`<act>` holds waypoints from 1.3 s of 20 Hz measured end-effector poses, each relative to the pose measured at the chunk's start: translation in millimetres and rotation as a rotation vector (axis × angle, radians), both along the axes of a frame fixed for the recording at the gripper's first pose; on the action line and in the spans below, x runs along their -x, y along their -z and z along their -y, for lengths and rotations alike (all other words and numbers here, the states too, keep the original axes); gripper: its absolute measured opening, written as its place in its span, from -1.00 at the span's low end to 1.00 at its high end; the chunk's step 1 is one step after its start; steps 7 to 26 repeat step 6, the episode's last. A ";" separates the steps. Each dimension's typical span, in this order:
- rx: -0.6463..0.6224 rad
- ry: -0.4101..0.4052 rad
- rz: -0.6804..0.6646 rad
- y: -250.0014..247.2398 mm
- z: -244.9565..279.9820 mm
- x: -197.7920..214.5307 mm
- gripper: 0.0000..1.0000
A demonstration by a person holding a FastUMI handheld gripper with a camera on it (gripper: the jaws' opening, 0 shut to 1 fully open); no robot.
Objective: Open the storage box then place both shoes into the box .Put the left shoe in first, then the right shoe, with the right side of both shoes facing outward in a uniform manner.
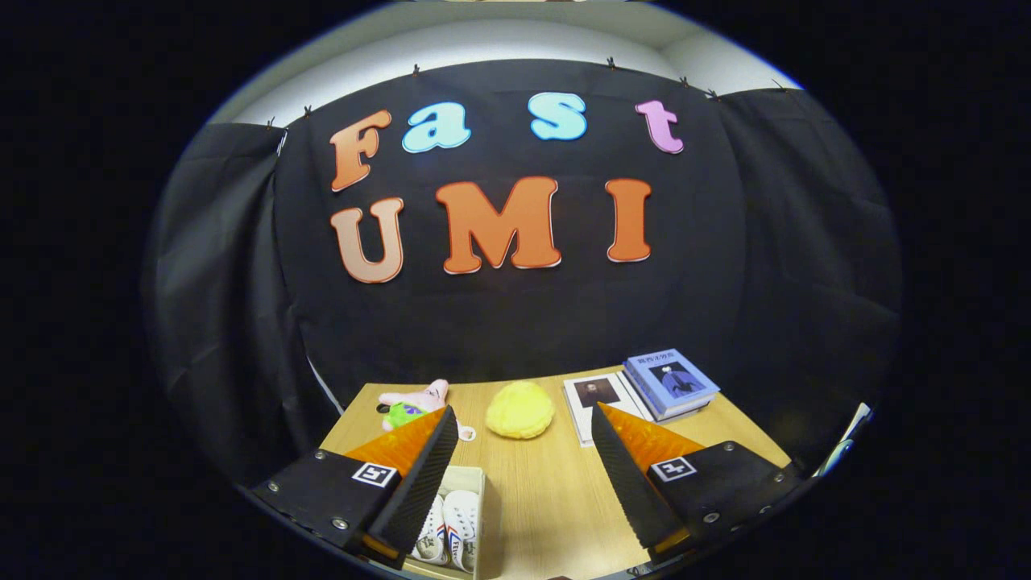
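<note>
- Tongs [523, 471] spread wide, gripping nothing, above the counter [548, 499].
- Storage box [471, 515] beneath the left finger, both shoes [451, 528] inside, partly hidden.
- Beyond: yellow plush [519, 411], pink toy [415, 400] half covered, books [668, 383].

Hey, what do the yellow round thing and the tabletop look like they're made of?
The yellow round thing, lying beyond the open tool, looks like soft plush or fuzzy fabric: its surface is nubbly and matte, with no shine. The tabletop looks like light wood or a wood-look laminate: pale tan with fine straight grain lines and a smooth, slightly satin finish. The picture leaves open which.
</note>
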State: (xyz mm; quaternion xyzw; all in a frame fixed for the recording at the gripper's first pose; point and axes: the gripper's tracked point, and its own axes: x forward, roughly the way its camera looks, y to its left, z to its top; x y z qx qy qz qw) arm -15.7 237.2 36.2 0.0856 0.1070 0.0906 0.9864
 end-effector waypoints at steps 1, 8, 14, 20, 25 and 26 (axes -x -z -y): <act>0.004 0.009 0.022 -9.2 8.8 1.4 0.97; -0.011 0.073 0.110 -41.4 60.1 2.9 0.97; -0.011 0.073 0.110 -41.4 60.1 2.9 0.97; -0.011 0.073 0.110 -41.4 60.1 2.9 0.97; -0.011 0.073 0.110 -41.4 60.1 2.9 0.97; -0.011 0.073 0.110 -41.4 60.1 2.9 0.97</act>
